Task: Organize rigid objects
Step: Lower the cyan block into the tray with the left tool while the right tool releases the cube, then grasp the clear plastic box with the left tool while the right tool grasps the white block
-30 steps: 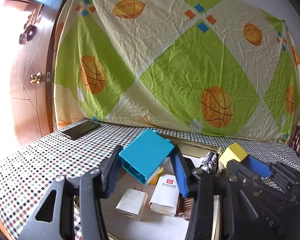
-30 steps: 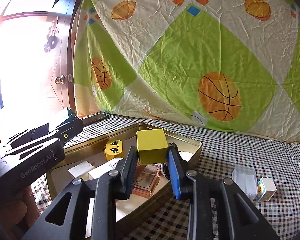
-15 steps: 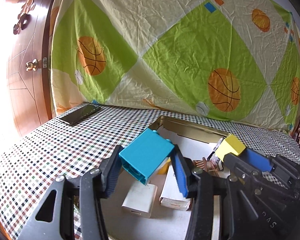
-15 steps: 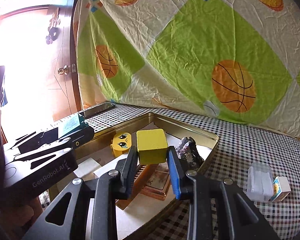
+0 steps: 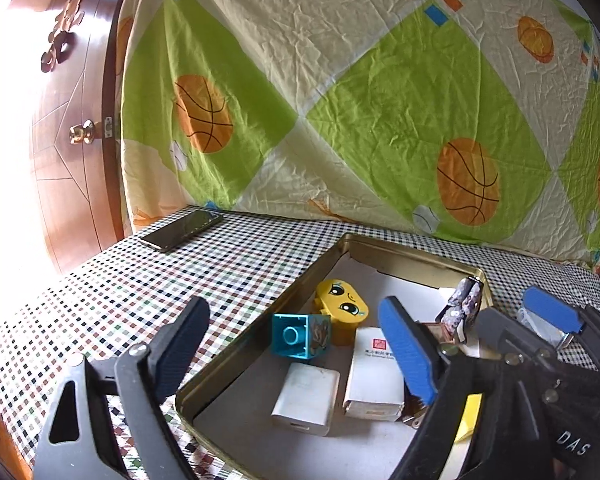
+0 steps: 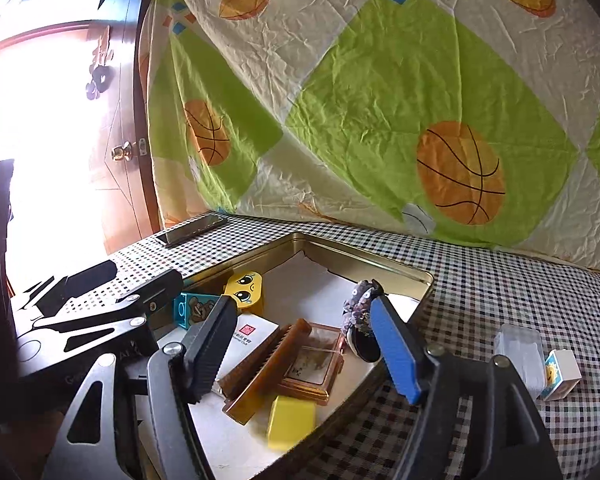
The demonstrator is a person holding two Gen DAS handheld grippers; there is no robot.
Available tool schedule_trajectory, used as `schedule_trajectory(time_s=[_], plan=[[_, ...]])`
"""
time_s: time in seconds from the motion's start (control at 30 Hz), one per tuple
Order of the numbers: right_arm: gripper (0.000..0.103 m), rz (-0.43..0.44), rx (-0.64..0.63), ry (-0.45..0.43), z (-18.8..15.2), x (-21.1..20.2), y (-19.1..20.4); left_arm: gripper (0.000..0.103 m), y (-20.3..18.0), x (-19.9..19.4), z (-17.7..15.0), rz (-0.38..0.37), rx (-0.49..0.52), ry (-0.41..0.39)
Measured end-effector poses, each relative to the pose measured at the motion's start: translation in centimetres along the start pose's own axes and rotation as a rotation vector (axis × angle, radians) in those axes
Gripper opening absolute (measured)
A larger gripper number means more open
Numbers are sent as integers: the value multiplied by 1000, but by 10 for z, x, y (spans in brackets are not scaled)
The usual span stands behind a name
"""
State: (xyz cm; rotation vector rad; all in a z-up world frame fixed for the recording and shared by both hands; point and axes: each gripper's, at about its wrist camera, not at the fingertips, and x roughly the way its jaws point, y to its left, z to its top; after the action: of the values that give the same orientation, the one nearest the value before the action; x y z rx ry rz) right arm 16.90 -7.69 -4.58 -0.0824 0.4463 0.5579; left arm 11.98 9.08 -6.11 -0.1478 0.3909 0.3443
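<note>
A gold metal tin point(image 5: 412, 245) point(image 6: 356, 252) lies on the checkered table. The blue toy block point(image 5: 300, 335) point(image 6: 189, 309) lies inside it near the left wall, beside a yellow face block point(image 5: 342, 304) point(image 6: 245, 287). The yellow block point(image 6: 291, 421) lies blurred near the tin's front edge. My left gripper point(image 5: 300, 350) is open and empty above the tin. My right gripper point(image 6: 306, 354) is open and empty above the tin; it also shows in the left wrist view point(image 5: 540, 320).
The tin also holds a white charger point(image 5: 306, 398), a white box point(image 5: 374, 372), a brown comb point(image 6: 260, 368), a clear case point(image 6: 312, 362) and a patterned clip point(image 6: 358, 312). A phone point(image 5: 182, 230) lies far left. A clear box point(image 6: 518, 350) and small white block point(image 6: 560, 374) lie right.
Both grippers have opened. The blue block dropped from the left gripper into the tin; the yellow block dropped from the right gripper into the tin's front.
</note>
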Motion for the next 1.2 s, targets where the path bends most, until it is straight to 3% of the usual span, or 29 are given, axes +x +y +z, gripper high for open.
schedule_trajectory(time_s=[0.13,0.23,0.4,0.57,0.7,0.93,1.03,1.13,1.2], plan=[[72,-23,30,19,-1,-14,-18,90,-11,-9,2,-32,8,-6],[72,-58,53,33,-3,-29,-41,99,-31,-21,2,-58,32,-29],[72,-177,112,73,-4,-49,-97,102,-78,-38,5,-156,96,-29],[72,-314,180,133,-2,-40,-161,103,-133,-35,11,-248,132,11],[72,-381,247,160,-13,-28,-197,103,-177,-15,13,-235,198,41],[72,-346,276,257,-27,-7,-209,103,-212,23,3,-227,237,139],[55,-337,321,296,-31,-2,-219,103,-216,30,-2,-228,236,164],[53,-317,352,309,-34,-2,-224,103,-219,34,-4,-230,239,176],[53,-294,341,362,-36,8,-222,102,-223,37,-4,-233,243,181]])
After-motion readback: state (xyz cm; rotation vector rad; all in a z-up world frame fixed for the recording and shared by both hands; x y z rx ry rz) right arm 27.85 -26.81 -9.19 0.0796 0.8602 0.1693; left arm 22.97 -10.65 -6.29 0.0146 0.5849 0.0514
